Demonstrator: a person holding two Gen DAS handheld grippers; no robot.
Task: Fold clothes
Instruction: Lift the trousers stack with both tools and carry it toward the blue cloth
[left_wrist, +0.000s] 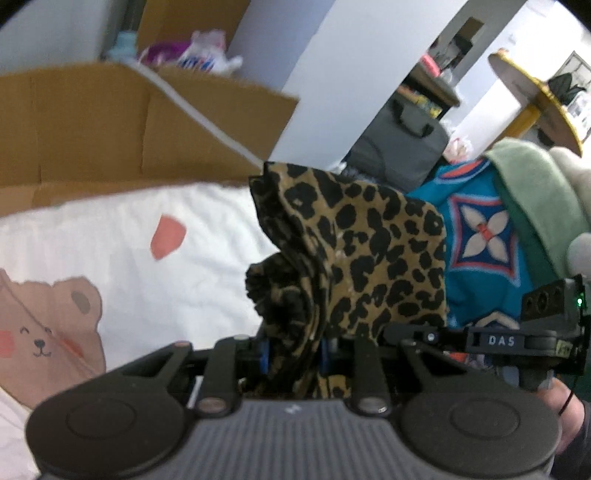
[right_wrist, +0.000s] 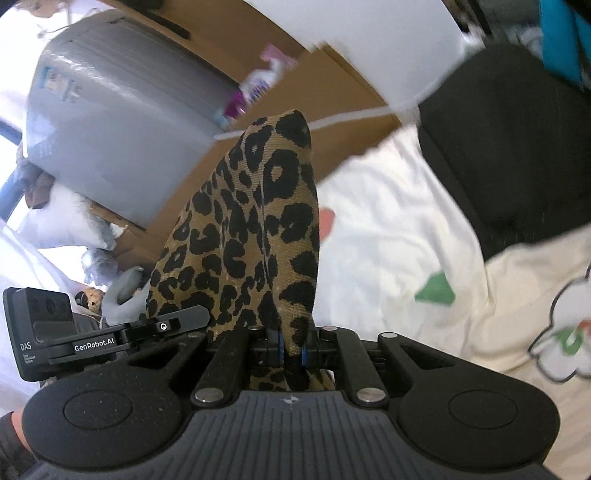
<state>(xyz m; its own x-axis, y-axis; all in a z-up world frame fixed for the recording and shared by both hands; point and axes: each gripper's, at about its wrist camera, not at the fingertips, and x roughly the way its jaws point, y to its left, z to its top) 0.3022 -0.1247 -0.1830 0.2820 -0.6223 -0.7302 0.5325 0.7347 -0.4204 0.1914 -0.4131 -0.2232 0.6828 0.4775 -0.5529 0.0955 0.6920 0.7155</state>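
Above the white bedsheet (left_wrist: 207, 236), the leopard-print garment (left_wrist: 354, 251) is held up by both grippers. The left gripper (left_wrist: 293, 354) is clenched on its bunched fabric, and the right gripper (right_wrist: 291, 347) pinches another part that rises toward 12 o'clock. A cardboard box (left_wrist: 110, 122) edges the sheet at 10 o'clock; a blue patterned cloth (left_wrist: 480, 236) crowds 3 o'clock. A cream garment (right_wrist: 524, 295) lies at 3 o'clock in the right view.

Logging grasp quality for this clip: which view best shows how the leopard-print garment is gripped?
The right wrist view. There the leopard-print garment rises between the right gripper jaws, its pinch point plain. The left wrist view shows the left gripper shut on a bunched, ruffled part, so its pinch is harder to read.
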